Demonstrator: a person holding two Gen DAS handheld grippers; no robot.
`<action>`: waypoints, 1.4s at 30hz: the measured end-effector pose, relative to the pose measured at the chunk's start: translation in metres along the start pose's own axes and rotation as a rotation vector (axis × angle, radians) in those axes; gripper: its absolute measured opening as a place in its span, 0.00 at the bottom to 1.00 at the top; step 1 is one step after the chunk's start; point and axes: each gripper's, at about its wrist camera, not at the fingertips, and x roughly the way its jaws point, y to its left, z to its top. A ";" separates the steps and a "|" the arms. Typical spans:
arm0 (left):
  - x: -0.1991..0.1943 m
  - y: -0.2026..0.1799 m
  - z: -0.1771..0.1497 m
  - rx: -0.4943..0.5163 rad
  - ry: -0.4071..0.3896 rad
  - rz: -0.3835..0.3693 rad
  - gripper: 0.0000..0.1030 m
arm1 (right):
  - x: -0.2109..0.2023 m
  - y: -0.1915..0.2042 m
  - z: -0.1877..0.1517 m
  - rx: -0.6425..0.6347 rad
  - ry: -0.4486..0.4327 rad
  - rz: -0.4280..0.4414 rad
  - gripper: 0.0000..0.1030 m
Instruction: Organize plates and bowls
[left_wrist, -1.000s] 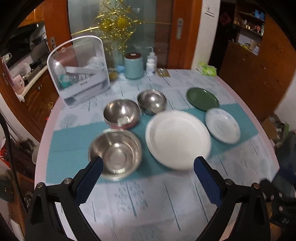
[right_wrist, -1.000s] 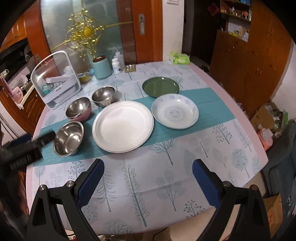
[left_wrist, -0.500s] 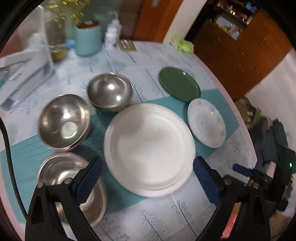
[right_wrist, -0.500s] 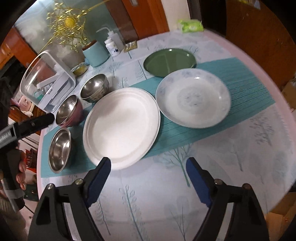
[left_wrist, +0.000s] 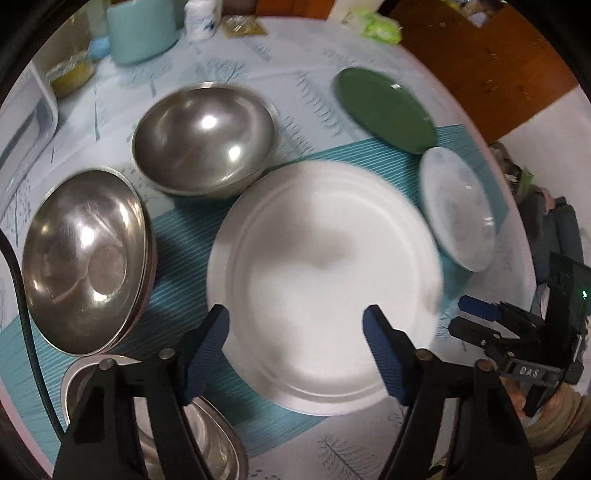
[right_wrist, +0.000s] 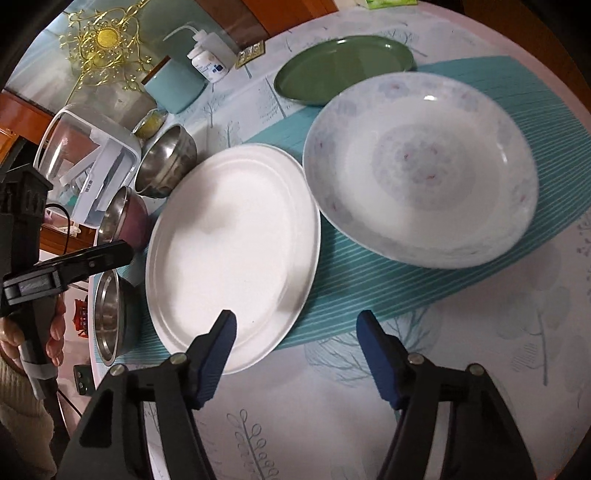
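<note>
Hovering both grippers over the bench (right_wrist: 498, 369) right now, pointing steeply down at the dishes. My left gripper (left_wrist: 295, 354) sits above the near part of the big white plate (left_wrist: 325, 280); its blue fingers (left_wrist: 207, 350) have just been closing in but they're still partway apart with nothing pinched between them, only the plate underneath. Same story with my right gripper (right_wrist: 295, 354): its fingers (right_wrist: 216, 360) have just been narrowing too, still apart and holding nothing, left finger over the near rim of the white plate, right finger over the tree-print cloth.

Where everything sits: the white plate is in the middle on the teal runner (right_wrist: 369, 280). Just to its right is the pale floral plate (right_wrist: 421, 166), also on the runner, and behind that the green plate (right_wrist: 343, 68), mostly on the cloth. Left of the white plate are three steel bowls: far bowl (left_wrist: 203, 136), middle bowl (left_wrist: 85, 258) with a pinkish outside, and the nearest bowl (left_wrist: 207, 435), partly hidden behind my left gripper's arm.

Back of the bench has a light blue canister (right_wrist: 173, 86), a white squeeze bottle (right_wrist: 208, 55) and a clear-lidded box (right_wrist: 88, 158). A hand (right_wrist: 55, 328) shows at the left edge of the right view.
</note>
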 end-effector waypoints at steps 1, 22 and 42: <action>0.003 0.003 0.002 -0.014 0.008 0.001 0.68 | 0.003 -0.001 0.001 -0.002 0.005 0.003 0.62; 0.028 0.028 0.026 -0.094 0.090 0.066 0.66 | 0.028 0.002 0.012 -0.002 0.031 0.068 0.49; 0.044 0.021 0.041 -0.021 0.195 0.189 0.66 | 0.032 0.005 0.017 -0.008 0.027 0.060 0.39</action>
